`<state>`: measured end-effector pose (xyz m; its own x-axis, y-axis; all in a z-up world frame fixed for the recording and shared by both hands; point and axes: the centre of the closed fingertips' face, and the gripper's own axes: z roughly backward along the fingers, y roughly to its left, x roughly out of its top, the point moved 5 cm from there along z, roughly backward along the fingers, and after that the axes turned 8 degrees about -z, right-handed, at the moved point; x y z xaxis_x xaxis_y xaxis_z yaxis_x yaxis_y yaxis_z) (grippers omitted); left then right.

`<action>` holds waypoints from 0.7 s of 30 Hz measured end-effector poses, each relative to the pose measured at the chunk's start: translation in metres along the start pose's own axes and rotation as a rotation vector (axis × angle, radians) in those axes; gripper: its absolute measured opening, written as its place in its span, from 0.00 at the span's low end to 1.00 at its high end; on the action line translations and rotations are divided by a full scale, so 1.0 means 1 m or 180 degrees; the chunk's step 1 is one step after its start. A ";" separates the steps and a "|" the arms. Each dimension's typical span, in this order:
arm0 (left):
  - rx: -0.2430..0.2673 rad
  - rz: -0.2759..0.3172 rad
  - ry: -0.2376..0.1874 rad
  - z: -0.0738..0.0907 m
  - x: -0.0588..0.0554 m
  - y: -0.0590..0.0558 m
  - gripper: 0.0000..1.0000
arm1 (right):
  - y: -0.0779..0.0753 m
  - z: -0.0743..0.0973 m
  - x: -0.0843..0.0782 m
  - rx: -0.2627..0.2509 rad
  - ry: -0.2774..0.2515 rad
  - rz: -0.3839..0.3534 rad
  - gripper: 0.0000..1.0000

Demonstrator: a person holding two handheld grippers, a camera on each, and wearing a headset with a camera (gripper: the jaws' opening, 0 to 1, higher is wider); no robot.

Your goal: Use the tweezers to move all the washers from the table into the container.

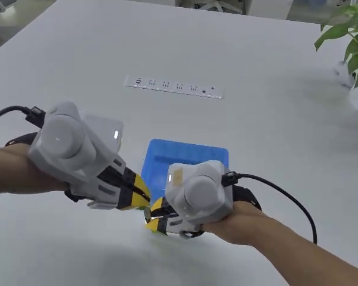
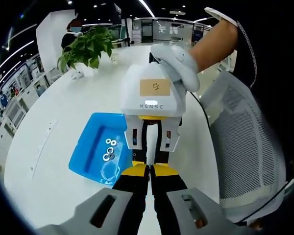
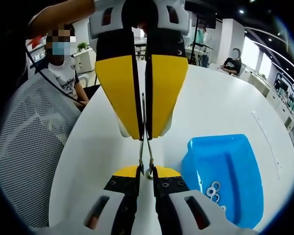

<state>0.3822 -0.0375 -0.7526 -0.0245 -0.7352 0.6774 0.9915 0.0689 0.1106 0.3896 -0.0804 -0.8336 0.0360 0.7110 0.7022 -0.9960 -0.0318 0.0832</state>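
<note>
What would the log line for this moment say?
left tongs: shut on tweezers | right tongs: at tweezers' tip, grip unclear | container: holds washers

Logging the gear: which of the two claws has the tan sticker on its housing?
The right claw: its tan sticker faces the left gripper view. The left claw shows plain grey housing in the head view.

The washers point(image 2: 110, 149) lie in the container point(image 1: 188, 152) on the tabletop point(image 1: 256, 119). The power strip point(image 1: 173, 86) is behind it and the plant point(image 1: 352, 42) far right. The left claw point(image 1: 142, 196) and right claw point(image 1: 155, 219) meet before its near edge, apparently with the tweezers point(image 3: 148, 154) between them.
</note>
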 end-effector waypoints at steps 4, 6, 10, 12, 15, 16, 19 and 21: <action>-0.0002 0.0012 -0.0010 -0.001 -0.001 0.000 0.06 | -0.001 -0.001 -0.001 0.0001 0.0013 0.0002 0.13; 0.0002 0.0009 -0.0011 -0.001 -0.001 0.001 0.06 | -0.001 -0.001 -0.001 -0.0002 0.0012 -0.0001 0.13; -0.0011 0.0058 -0.0062 -0.004 -0.001 0.001 0.06 | -0.001 -0.003 -0.003 0.0019 0.0037 -0.0011 0.14; 0.0004 0.0054 -0.0044 -0.004 -0.001 0.001 0.06 | -0.001 -0.003 -0.004 0.0026 0.0043 -0.0018 0.15; 0.0006 0.0051 -0.0051 -0.004 -0.001 0.001 0.06 | 0.000 -0.003 -0.004 0.0025 0.0036 -0.0019 0.15; 0.0007 0.0044 -0.0051 -0.004 -0.001 0.001 0.06 | -0.001 -0.003 -0.003 0.0011 0.0029 -0.0017 0.15; 0.0010 0.0042 -0.0051 -0.004 -0.001 0.002 0.06 | -0.001 -0.002 -0.003 0.0011 0.0027 -0.0016 0.13; 0.0010 0.0037 -0.0053 -0.004 -0.001 0.002 0.06 | -0.001 -0.002 -0.003 0.0008 0.0035 0.0009 0.12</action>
<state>0.3846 -0.0395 -0.7557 -0.0150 -0.7229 0.6907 0.9913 0.0796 0.1048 0.3904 -0.0813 -0.8377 0.0323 0.7187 0.6945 -0.9959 -0.0356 0.0832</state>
